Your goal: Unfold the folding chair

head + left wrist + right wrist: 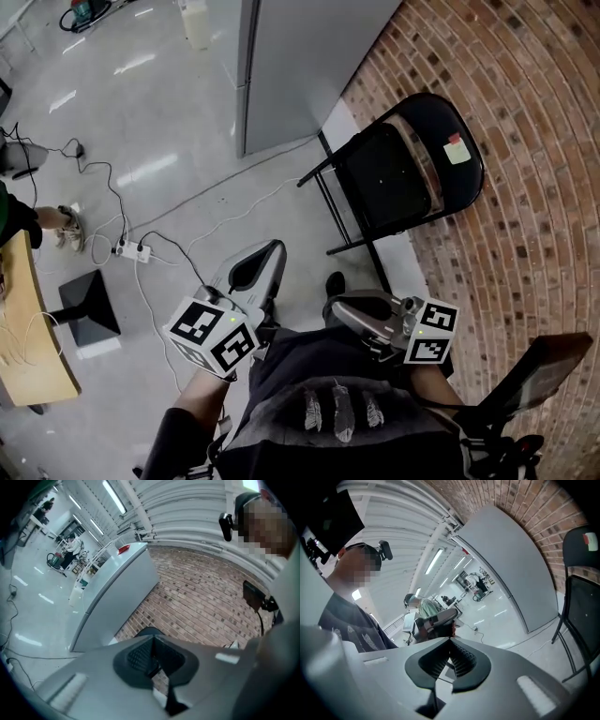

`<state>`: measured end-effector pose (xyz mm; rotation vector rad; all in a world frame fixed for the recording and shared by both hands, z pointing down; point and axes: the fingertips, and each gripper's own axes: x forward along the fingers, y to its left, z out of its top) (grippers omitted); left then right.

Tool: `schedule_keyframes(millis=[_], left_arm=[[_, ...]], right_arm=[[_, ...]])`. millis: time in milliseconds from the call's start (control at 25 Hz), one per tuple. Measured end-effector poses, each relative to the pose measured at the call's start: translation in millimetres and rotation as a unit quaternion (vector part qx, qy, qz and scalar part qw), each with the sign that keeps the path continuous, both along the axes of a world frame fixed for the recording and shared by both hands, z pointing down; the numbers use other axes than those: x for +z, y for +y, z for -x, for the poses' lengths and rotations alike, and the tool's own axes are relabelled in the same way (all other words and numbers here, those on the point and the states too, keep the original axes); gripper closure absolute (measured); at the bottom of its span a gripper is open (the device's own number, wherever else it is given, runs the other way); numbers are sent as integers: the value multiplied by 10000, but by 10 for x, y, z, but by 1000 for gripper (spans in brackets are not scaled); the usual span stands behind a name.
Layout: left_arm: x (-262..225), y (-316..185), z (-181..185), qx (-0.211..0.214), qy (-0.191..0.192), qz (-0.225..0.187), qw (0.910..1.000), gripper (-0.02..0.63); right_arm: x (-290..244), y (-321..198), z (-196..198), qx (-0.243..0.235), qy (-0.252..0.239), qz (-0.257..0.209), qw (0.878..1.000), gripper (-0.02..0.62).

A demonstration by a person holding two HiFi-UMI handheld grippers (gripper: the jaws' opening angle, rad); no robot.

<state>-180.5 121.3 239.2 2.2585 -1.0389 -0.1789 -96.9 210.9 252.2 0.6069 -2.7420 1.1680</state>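
Observation:
The black folding chair stands by the brick wall, its seat tipped up close against the backrest, which bears a small sticker. My left gripper and right gripper are held low near the person's body, well short of the chair, both shut with nothing between the jaws. In the left gripper view the shut left gripper points at the brick wall, and a dark rounded bit of the chair shows just past its tips. In the right gripper view the shut right gripper points away from the chair, which stands at the right edge.
A tall grey cabinet stands left of the chair. Cables and a power strip lie on the floor at left, beside a black stand base and a wooden table. A dark panel on a stand is at lower right.

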Motion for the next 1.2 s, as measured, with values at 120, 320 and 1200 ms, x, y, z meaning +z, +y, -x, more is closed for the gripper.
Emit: schedule_keyframes(millis=[120,320,1200], left_arm=[[25,6,-26,-147,49,37,9999,604],[-26,-65,-292,-271,-102,-8,9996,604],[-343,-650,-2884,77,-1395,-293,9898,604]], right_arm=[[4,-3,-11,-235,120,-57,9996,594],[14,-108,-220,-389,-35,-171,9991,594],[-9,-891,-2603,-100,-1364,-669,9883,594]])
